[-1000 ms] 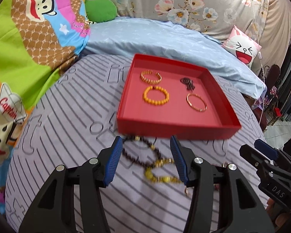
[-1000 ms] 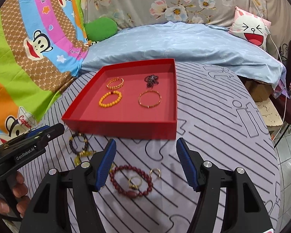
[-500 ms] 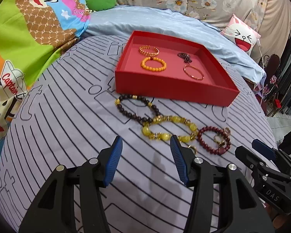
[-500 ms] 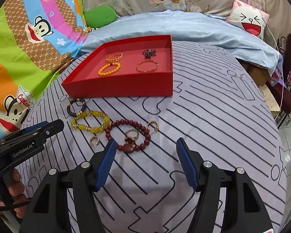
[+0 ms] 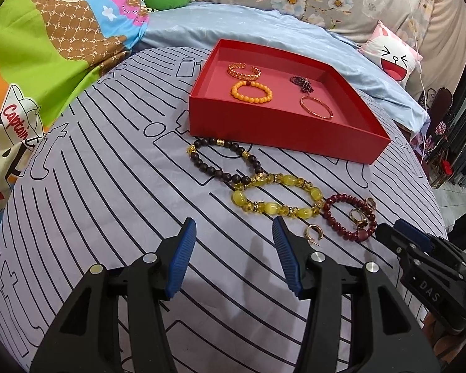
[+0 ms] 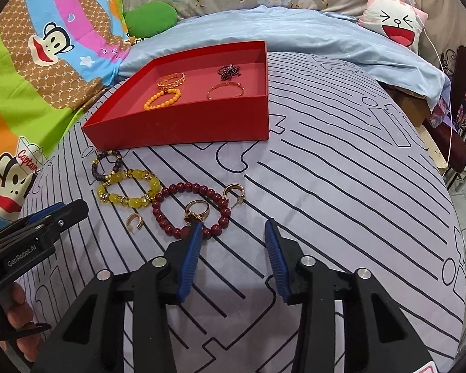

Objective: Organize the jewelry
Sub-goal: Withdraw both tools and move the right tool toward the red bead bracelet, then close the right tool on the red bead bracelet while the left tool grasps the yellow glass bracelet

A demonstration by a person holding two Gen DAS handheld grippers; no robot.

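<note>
A grey cloth with black line patterns (image 5: 108, 202) covers the rounded tabletop, backed by a cartoon-monkey blanket (image 5: 31, 46) on which "Captain" can be read, a pale blue sheet (image 6: 295, 34) and a white laughing-face cushion (image 6: 394, 21). A shallow red cardboard tray (image 5: 282, 133) sits toward the far side, holding an orange bead bracelet (image 5: 251, 91), a gold openwork cuff (image 5: 244, 71), a thin rose-gold bangle (image 5: 316, 108) and a dark bunched chain (image 5: 301, 82). On the cloth just in front of the tray lie a dark brown bead bracelet (image 5: 223, 161), a yellow glass-bead bracelet (image 5: 276, 195) touching it, and a dark red bead bracelet (image 6: 191, 208) with a gold ring (image 6: 197, 209) inside its loop. Two small gold hoop earrings (image 6: 135, 220) lie beside these.

The left gripper (image 5: 233, 233), marked "GenRobot.AI", hovers near the yellow beads, fingers spread and empty. The right gripper (image 6: 231, 233), marked "DAS", is also spread and empty, its left fingertip overlapping the red bracelet's near edge; contact is unclear.
</note>
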